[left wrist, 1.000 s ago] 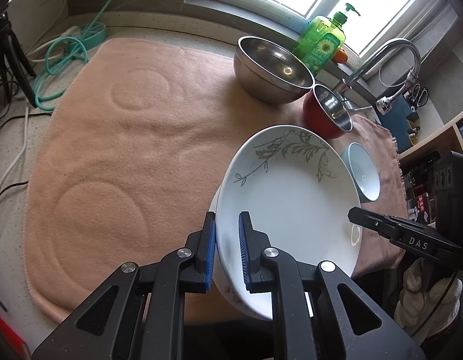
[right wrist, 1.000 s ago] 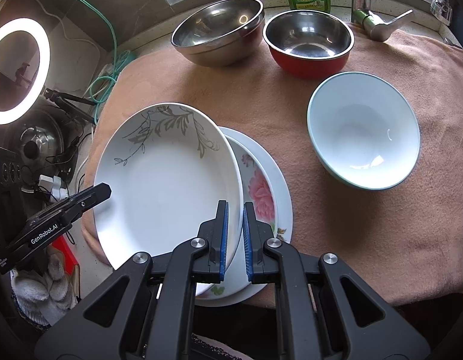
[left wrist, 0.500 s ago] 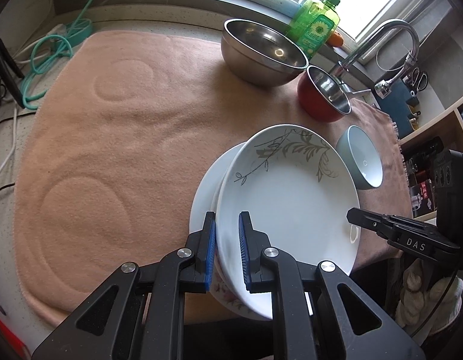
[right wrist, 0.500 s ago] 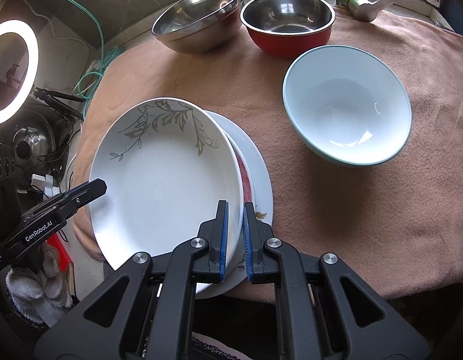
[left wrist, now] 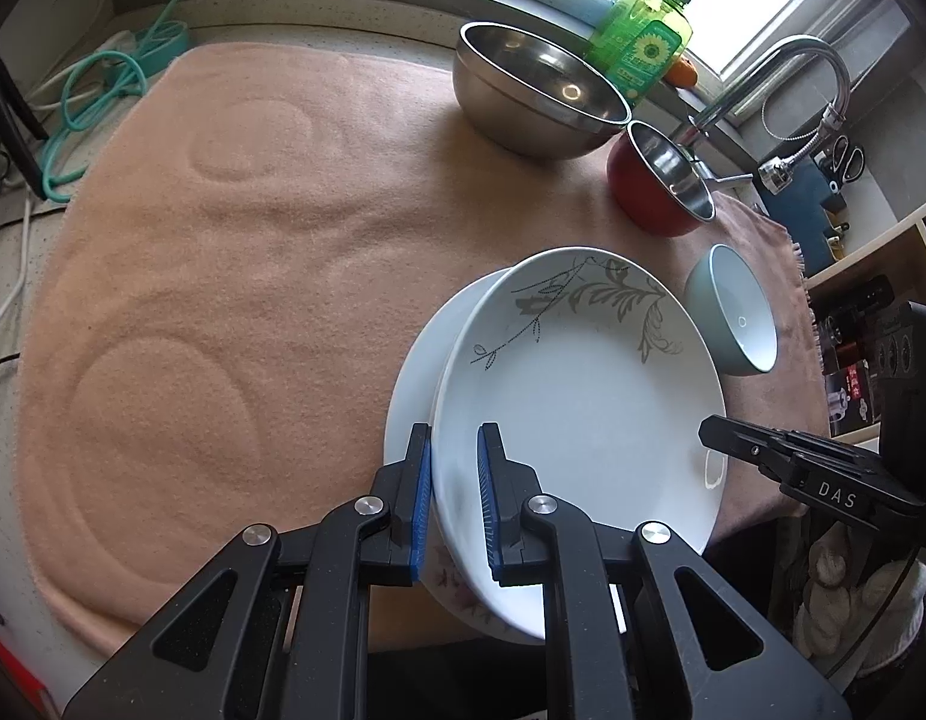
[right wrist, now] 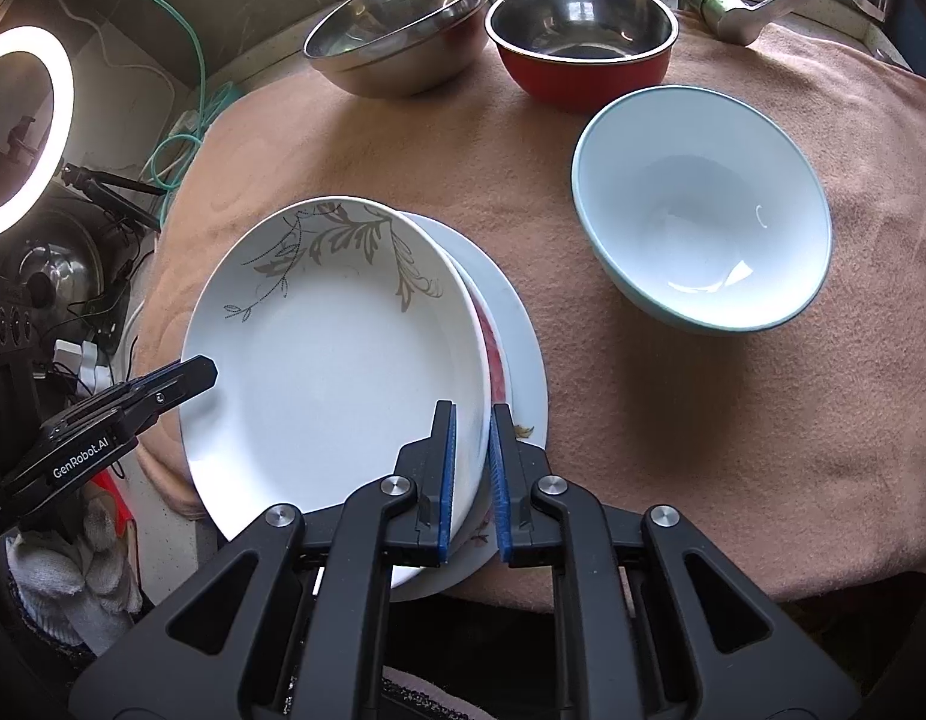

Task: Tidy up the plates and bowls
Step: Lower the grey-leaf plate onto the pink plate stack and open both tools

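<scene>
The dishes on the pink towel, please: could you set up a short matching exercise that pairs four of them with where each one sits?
Things:
1. leaf-pattern plate
2. flower-pattern plate
3. pale blue bowl
4. red bowl

Places or states:
A. lying flat on the towel, mostly covered by another plate
B. at the back, beside the large steel bowl
C. gripped at opposite rims by the left gripper and the right gripper
D. standing alone on the towel, right of the plates in the right wrist view

Pairs: 1-C, 2-A, 3-D, 4-B
</scene>
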The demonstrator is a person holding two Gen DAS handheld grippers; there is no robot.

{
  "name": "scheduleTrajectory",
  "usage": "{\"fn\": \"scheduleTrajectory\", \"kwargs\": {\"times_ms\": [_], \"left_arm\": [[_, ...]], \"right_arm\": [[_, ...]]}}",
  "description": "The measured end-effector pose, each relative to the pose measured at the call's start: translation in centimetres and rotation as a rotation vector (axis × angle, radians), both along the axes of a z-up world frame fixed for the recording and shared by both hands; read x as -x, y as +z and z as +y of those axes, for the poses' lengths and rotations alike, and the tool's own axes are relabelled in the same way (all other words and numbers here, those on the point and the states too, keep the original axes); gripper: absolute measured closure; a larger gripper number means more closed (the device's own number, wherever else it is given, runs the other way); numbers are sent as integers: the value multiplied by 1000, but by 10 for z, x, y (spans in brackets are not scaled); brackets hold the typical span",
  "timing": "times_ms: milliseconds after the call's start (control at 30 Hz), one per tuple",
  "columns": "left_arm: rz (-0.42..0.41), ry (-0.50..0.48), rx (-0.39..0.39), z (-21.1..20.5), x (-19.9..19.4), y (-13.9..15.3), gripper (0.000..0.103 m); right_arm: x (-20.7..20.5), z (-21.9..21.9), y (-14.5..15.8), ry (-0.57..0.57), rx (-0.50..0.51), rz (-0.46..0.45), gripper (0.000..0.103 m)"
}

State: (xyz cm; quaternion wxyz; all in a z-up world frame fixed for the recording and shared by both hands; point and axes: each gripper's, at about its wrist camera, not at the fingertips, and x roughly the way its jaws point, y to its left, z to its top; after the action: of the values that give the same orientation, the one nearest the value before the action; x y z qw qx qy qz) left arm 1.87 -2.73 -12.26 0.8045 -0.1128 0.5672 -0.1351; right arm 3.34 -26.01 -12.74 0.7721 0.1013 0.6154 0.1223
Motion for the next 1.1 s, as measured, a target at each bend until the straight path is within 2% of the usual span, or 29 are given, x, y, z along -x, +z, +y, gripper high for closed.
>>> {"fn": "scheduleTrajectory", "kwargs": {"times_ms": [400,567,633,1100], "left_arm": [[2,-24,-21,-5,-2,0,90],[10,-27,-9,-4,-2,0,90],[8,-34,-9,-5,-2,1,86],[6,-36,-9,-4,-5,1,86]], "right_arm": [[0,2,1,3,2,7,88],[-1,0,2,1,18,0,87],[-2,-2,2,-4,7,3,87],[-1,1,3,17,21,6,86]]}}
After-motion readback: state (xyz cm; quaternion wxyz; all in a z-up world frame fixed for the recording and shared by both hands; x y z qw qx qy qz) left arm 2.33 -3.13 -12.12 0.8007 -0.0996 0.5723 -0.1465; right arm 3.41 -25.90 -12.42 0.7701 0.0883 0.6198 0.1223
